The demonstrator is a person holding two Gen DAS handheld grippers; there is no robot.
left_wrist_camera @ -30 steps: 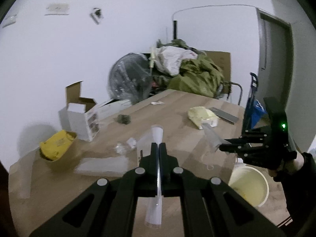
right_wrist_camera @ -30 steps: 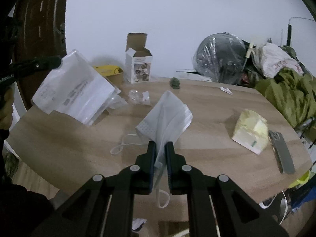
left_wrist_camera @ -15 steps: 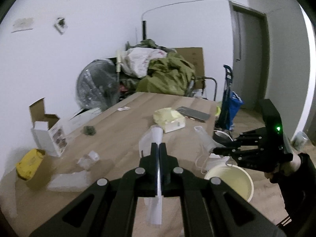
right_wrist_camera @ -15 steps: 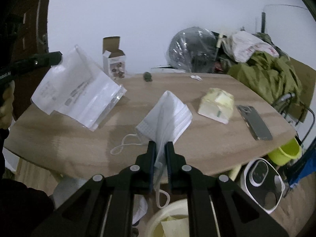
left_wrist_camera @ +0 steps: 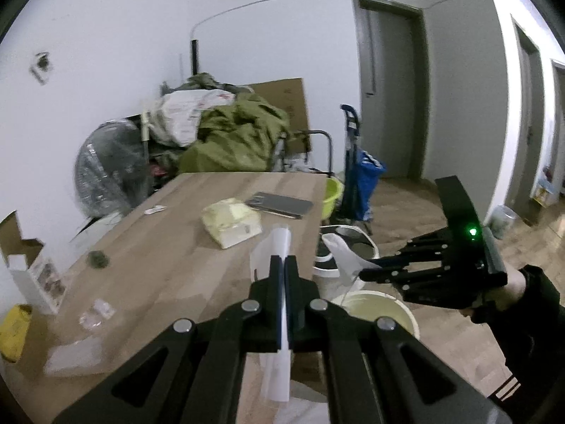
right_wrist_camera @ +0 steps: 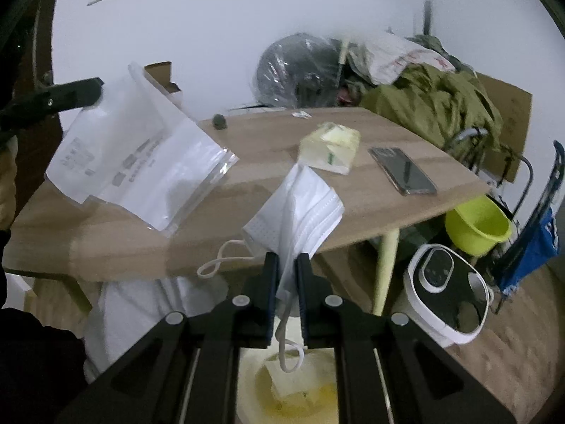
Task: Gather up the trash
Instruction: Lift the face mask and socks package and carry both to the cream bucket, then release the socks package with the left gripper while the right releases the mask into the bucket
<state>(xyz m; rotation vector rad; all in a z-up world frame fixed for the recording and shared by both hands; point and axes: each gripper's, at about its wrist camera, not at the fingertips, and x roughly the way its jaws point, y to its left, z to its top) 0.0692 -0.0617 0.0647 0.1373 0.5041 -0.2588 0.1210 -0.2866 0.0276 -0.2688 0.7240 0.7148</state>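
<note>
Face mask: a white face mask (right_wrist_camera: pixel 298 208) is pinched between the fingers of the right claw (right_wrist_camera: pixel 286 265); its pleated body stands up ahead of the fingertips, one ear loop hangs to the left of them and another drops below.
Plastic bag: a clear plastic bag (right_wrist_camera: pixel 141 162) with printed labels is clamped in the left claw (left_wrist_camera: pixel 283 268); in the left wrist view only its thin edge shows between the closed fingers, and in the right wrist view it hangs broad and tilted, up and to the left of the right claw.
Right claw: closed tight on the mask, held by a hand (left_wrist_camera: pixel 512 282) in a dark sleeve, off the bench edge.
Left claw: closed tight on the bag.
Bucket: a pale bucket (right_wrist_camera: pixel 296 385) stands on the floor directly below the right claw, some yellowish paper inside.
Bench: the wooden bench (right_wrist_camera: pixel 247 183) lies ahead of both claws.
On the bench: a yellow packet (right_wrist_camera: pixel 330 146) ahead of the right claw, a dark phone (right_wrist_camera: pixel 402 169) to the packet's right, a small dark lump (right_wrist_camera: pixel 219 121) farther back.
Floor to the right: a white round appliance (right_wrist_camera: pixel 448 293) and a green basin (right_wrist_camera: pixel 476 226) under the bench corner.
</note>
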